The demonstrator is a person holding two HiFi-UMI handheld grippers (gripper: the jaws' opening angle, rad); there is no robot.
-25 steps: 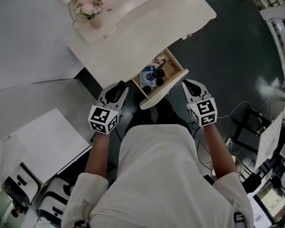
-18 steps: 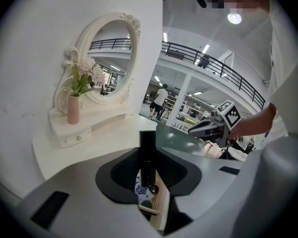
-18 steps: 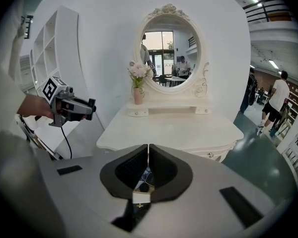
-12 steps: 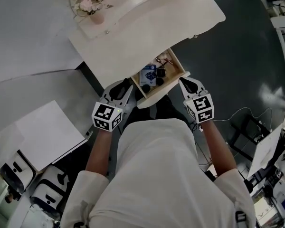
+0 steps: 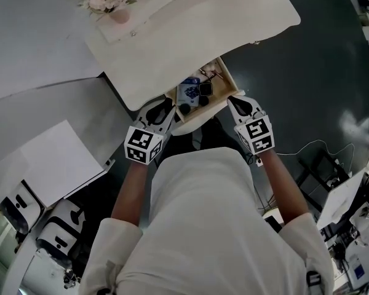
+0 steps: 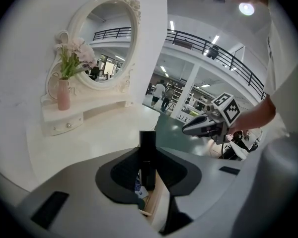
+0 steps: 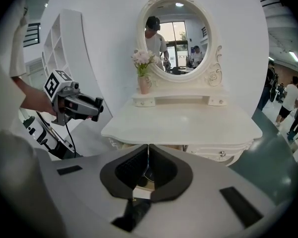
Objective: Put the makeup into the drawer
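A white dressing table [image 5: 190, 29] has one drawer [image 5: 216, 106] pulled out towards me. Inside lie a blue-and-white box [image 5: 188, 93], a black compact [image 5: 206, 89] and small dark round pieces. My left gripper [image 5: 163, 108] hangs at the drawer's front left corner, shut on a black makeup tube [image 6: 148, 152] that stands upright between its jaws [image 6: 148, 168]. My right gripper [image 5: 234, 100] sits at the drawer's front right corner. In the right gripper view its jaws [image 7: 148, 165] are closed together with nothing between them, above the drawer [image 7: 139, 187].
An oval mirror [image 7: 176, 43] and a pink vase of flowers [image 5: 111, 2] stand at the table's back. A white panel [image 5: 55, 158] and a white machine [image 5: 55, 244] lie to my left. Cables [image 5: 313, 149] trail over the dark floor on the right.
Both grippers have moved forward, closer to the drawer's front corners. The black tube stays in the left gripper.
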